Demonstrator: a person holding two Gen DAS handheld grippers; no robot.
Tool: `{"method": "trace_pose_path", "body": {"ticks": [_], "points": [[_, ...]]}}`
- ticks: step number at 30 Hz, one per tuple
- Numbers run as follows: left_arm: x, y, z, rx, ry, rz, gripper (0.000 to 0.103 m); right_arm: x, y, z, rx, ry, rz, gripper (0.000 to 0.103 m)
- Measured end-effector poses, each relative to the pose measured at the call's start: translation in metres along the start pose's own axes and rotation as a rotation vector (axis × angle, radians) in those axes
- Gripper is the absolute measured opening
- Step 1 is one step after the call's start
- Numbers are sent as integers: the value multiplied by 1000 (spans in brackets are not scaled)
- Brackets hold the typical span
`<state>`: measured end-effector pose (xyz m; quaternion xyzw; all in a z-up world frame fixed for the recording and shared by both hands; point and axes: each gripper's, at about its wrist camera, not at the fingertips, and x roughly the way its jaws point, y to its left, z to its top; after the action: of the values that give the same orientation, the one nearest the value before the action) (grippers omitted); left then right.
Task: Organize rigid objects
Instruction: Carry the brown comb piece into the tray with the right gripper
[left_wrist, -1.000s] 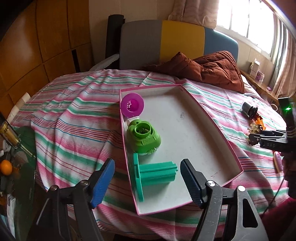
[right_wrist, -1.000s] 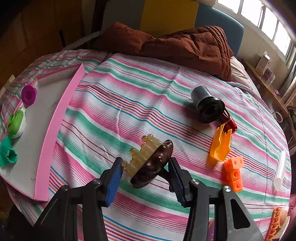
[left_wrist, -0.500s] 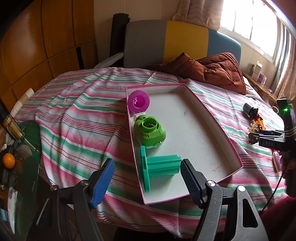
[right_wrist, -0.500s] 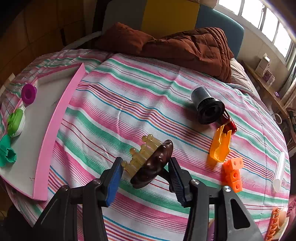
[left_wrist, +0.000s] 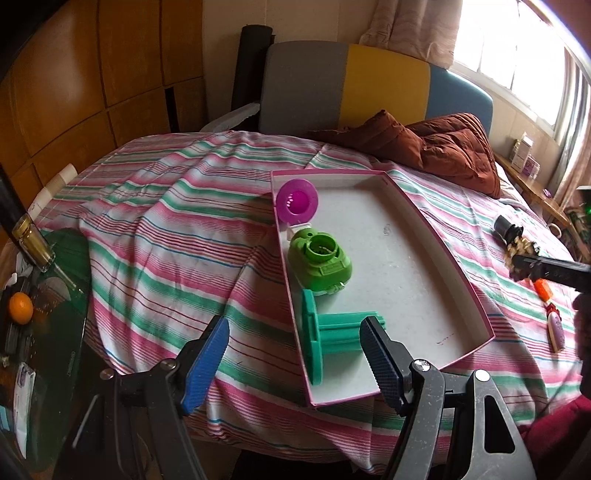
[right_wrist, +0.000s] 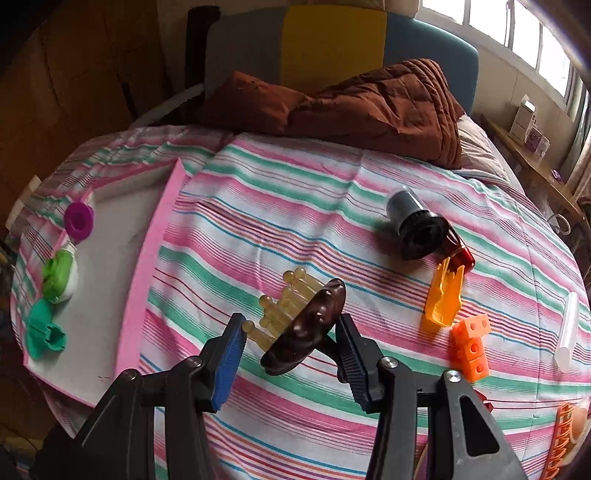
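Bed (left_wrist: 155, 236): striped cover in pink, green and white; it carries everything below.

Brown quilt (right_wrist: 369, 107): bunched at the far end of the bed.

Pink-rimmed tray (left_wrist: 406, 258): white floor, lying on the cover at your left. Along its left wall, far to near: magenta funnel (left_wrist: 297, 201), green round piece (left_wrist: 320, 265), teal spool (left_wrist: 332, 336) lying on its side.

Left gripper (left_wrist: 293, 354): you hold it angled down over the tray's near corner, jaws standing apart with nothing between them.

Right gripper (right_wrist: 290, 345): angled down at the cover, right of the tray; jaws closed on the brown comb (right_wrist: 306, 328), its amber teeth pointing up and left, clear of the cover.

Loose on the cover beyond: black cylinder (right_wrist: 413, 227), orange clip (right_wrist: 445, 295), orange cubes (right_wrist: 471, 347), clear tube (right_wrist: 567, 330).
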<state>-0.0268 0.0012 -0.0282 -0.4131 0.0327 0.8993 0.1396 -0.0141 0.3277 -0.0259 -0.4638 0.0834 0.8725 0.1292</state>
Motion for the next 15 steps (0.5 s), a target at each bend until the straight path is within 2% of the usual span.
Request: {"method": "trace_pose_path", "body": {"ticks": [3, 7, 10, 15], "points": [[-1, 6, 0, -19, -5, 5, 74, -23, 27, 10, -36, -62, 47, 50], [-1, 15, 0, -43, -6, 12, 74, -40, 76, 23, -107, -106, 156, 50], [-1, 21, -2, -55, -6, 16, 74, -35, 113, 25, -162, -91, 226, 50], [-1, 31, -3, -78, -2, 19, 74, -1, 173, 20, -234, -9, 295, 50]]}}
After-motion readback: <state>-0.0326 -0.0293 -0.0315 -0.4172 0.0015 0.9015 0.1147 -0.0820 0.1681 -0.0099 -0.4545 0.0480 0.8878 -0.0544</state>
